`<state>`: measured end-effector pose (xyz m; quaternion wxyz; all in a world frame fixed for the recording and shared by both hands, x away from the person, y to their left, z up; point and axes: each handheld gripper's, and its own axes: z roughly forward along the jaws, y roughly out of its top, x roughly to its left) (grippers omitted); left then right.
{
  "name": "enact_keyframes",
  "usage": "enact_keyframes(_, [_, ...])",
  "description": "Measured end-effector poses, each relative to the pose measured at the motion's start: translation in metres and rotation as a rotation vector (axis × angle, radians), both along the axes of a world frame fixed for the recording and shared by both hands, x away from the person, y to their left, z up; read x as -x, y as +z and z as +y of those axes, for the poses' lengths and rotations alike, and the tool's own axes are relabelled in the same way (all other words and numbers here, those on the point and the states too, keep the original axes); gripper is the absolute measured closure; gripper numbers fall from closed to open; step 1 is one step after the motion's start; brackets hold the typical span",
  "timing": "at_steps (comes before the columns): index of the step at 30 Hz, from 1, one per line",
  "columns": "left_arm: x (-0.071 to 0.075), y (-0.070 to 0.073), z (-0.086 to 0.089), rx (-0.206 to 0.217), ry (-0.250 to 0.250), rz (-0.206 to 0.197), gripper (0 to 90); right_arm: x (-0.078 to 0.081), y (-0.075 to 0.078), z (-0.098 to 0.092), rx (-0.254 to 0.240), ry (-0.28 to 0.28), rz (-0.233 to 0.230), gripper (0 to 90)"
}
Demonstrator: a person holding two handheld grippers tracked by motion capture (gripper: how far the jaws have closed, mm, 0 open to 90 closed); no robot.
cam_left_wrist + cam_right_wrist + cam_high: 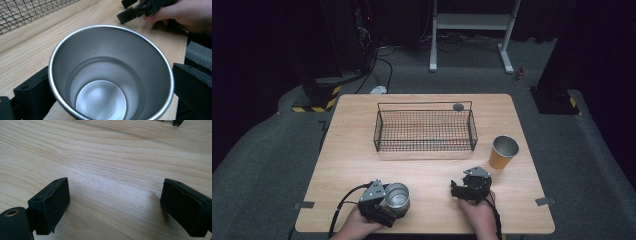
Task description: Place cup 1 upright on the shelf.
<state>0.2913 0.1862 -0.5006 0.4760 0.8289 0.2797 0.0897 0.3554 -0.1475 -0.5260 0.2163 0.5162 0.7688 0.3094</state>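
High view: fixed overhead, near side, looking forward and down, whole table (427,175) in frame. Left gripper view: very close, looking into the steel cup (110,75); wire basket (30,12) upper left, right gripper (140,11) upper right, both shared with high view. Right gripper view: low, close to the tabletop.

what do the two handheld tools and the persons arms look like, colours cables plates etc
Both are black two-jaw devices. The left tool carries a grey three-cornered plate on top with small holes, and a black cable trails from it toward the table's near edge. The right tool has a similar grey plate and a black cable by the wrist. The jaw pads are blocky, matte black, with small screw holes. No sleeves show on the forearms.
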Motion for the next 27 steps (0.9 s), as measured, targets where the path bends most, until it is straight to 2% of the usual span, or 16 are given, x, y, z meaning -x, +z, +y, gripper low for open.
enact_keyframes(8, [0.0006,-0.0004,0.0013,0.002,0.001,-0.019,0.6,0.0,0.0,0.0,0.0,0.0,0.0,8.8])
enact_keyframes(11, [0.0019,0.0004,0.0014,0.004,-0.002,-0.045,2.2,0.0001,0.0,0.0001,-0.001,0.0,0.001,8.8])
enact_keyframes(16, [0.0023,0.0017,0.0028,0.013,0.005,-0.068,9.7,0.0,0.0,0.0,0.0,0.0,0.0,8.8])
enact_keyframes(19, [0.0019,0.0018,0.0041,0.016,0.008,-0.073,13.5,0.0,0.0,0.0,0.0,0.0,0.001,8.8])
enact_keyframes(27, [0.0022,0.0017,0.0037,0.012,0.01,-0.08,14.3,0.0003,0.0,0.0001,-0.002,-0.002,0.001,8.8])
